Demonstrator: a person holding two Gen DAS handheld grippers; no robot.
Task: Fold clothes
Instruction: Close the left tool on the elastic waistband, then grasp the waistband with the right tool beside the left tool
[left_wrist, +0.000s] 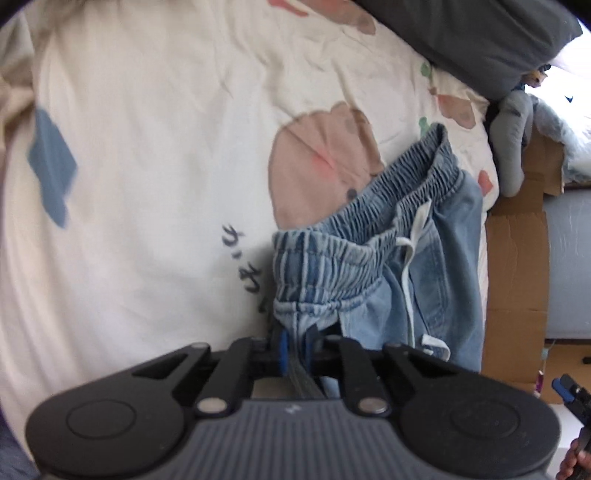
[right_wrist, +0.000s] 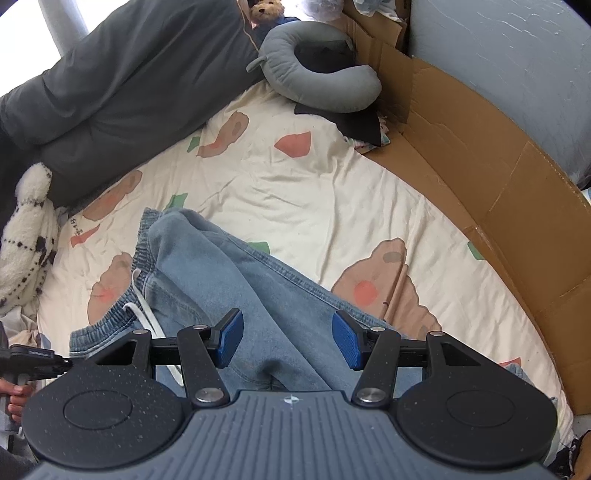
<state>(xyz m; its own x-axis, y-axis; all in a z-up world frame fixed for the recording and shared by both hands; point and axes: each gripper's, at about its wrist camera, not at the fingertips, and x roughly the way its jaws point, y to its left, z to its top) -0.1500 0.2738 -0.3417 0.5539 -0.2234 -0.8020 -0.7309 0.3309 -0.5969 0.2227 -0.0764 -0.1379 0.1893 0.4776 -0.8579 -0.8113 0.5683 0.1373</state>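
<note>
Light blue jeans (right_wrist: 236, 280) with an elastic waistband and a white drawstring (right_wrist: 142, 306) lie bunched on a cream patterned bedsheet (right_wrist: 295, 192). My left gripper (left_wrist: 295, 349) is shut on the waistband of the jeans (left_wrist: 325, 266) and holds it lifted over the sheet (left_wrist: 147, 184). My right gripper (right_wrist: 288, 339) is open, its blue pads (right_wrist: 229, 338) hovering just above the denim and holding nothing. The right gripper also shows at the lower right edge of the left wrist view (left_wrist: 572, 395).
A dark grey duvet (right_wrist: 129, 74) lies along the far side of the bed. A grey neck pillow (right_wrist: 317, 70) sits at the bed's corner. Flattened cardboard (right_wrist: 498, 192) lines the right edge by a blue wall. A white plush toy (right_wrist: 26, 236) lies at the left.
</note>
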